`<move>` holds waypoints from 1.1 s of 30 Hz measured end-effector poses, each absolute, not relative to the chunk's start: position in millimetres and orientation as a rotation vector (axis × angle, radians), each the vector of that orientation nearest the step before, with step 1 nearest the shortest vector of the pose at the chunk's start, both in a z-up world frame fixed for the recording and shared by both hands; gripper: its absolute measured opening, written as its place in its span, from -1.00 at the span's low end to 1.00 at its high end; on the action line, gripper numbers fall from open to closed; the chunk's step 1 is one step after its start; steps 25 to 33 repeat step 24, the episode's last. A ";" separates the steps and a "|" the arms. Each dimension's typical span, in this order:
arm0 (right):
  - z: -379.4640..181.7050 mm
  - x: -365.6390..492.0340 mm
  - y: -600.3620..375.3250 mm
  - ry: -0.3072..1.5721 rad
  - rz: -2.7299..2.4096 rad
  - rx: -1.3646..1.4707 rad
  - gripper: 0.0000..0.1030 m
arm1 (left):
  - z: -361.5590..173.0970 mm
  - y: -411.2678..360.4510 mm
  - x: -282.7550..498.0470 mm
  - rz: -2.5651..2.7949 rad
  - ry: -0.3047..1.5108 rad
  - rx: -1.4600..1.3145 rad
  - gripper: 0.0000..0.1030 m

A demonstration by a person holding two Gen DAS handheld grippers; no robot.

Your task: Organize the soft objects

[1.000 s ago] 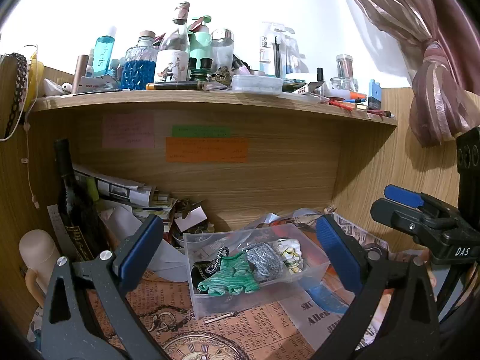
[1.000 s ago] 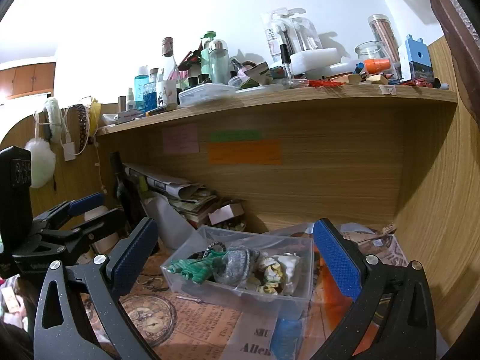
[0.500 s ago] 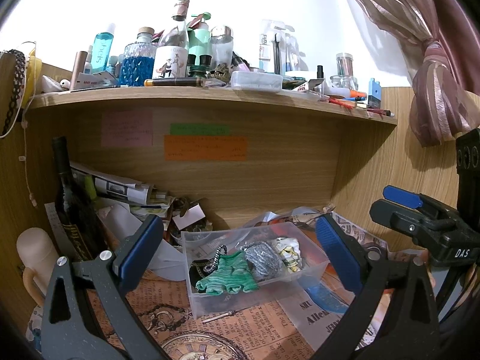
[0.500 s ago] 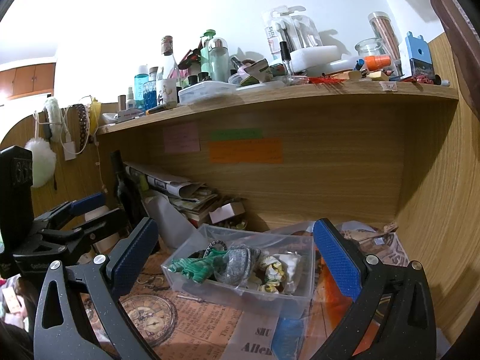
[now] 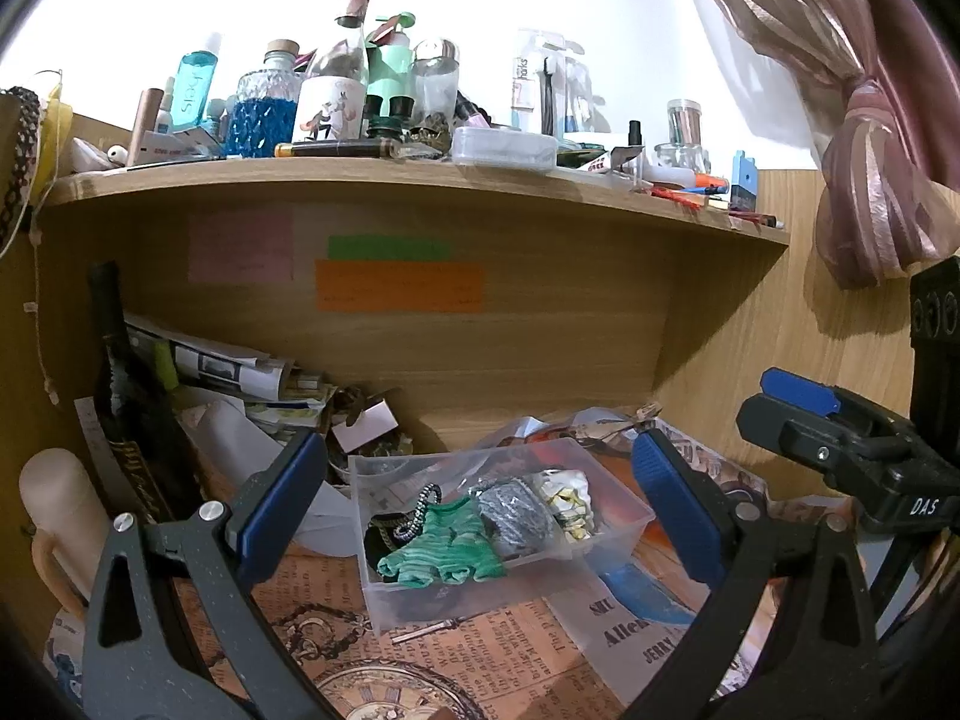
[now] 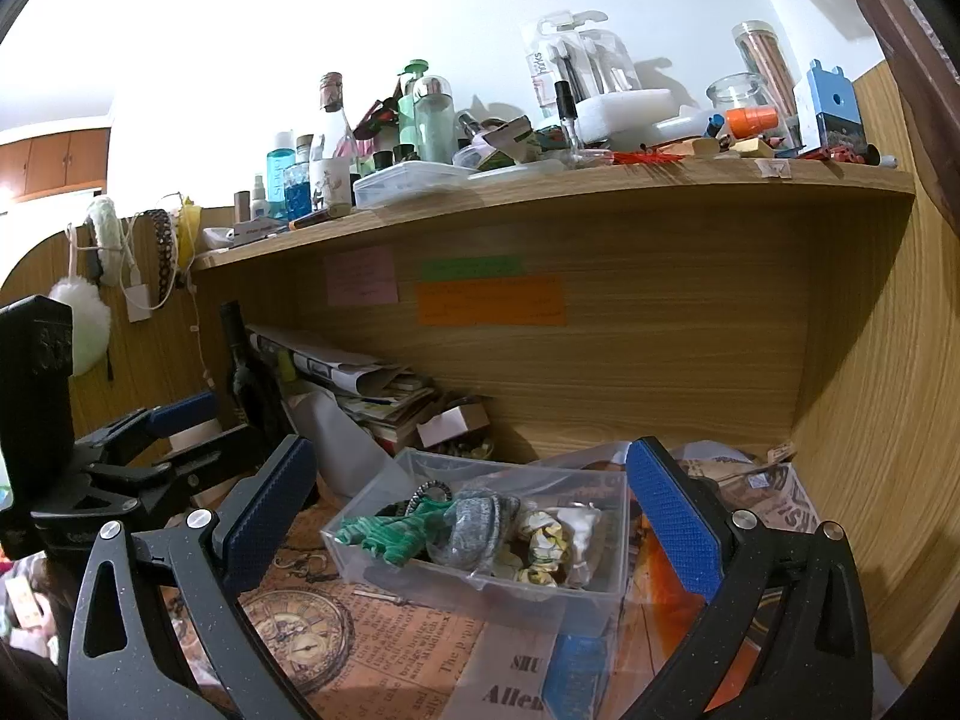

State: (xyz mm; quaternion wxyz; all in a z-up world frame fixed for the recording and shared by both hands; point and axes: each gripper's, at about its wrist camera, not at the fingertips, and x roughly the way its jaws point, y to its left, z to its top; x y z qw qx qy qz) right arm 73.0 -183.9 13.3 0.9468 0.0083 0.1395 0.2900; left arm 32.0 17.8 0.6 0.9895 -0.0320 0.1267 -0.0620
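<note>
A clear plastic bin point(image 5: 624, 531) point(image 6: 540, 594) sits on the newspaper-covered desk under the shelf. Inside lie a green striped cloth point(image 5: 447, 558) point(image 6: 390, 531), a grey knitted piece point(image 5: 516, 516) point(image 6: 477, 525), a white and yellow cloth point(image 5: 564, 504) point(image 6: 555, 537) and a dark beaded band point(image 5: 417, 513). My left gripper point(image 5: 480, 507) stands open, back from the bin, nothing between its blue pads. My right gripper point(image 6: 465, 510) is open too and empty, facing the bin from the right. Each gripper shows at the edge of the other's view.
A dark wine bottle point(image 5: 129, 420) and a stack of papers point(image 5: 228, 366) crowd the back left corner. A cream mug point(image 5: 54, 510) stands at the left. The shelf point(image 5: 420, 180) above is packed with bottles and jars. Wooden walls close the right side; a curtain point(image 5: 870, 150) hangs there.
The left wrist view has shifted slightly, so the bin sits a little further left in it. Both grippers stay open and the bin's contents have not moved.
</note>
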 end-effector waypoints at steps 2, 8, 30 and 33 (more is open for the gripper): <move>12.7 72.8 -183.3 0.285 0.586 0.018 1.00 | 0.3 19.2 32.4 -0.132 0.252 -0.076 1.00; 10.6 73.9 -182.8 0.291 0.594 0.016 1.00 | -0.6 17.8 34.9 -0.112 0.255 -0.066 1.00; 3.4 82.3 -182.6 0.320 0.586 0.027 1.00 | -3.7 20.6 39.9 -0.096 0.264 -0.062 1.00; 3.4 82.3 -182.6 0.320 0.586 0.027 1.00 | -3.7 20.6 39.9 -0.096 0.264 -0.062 1.00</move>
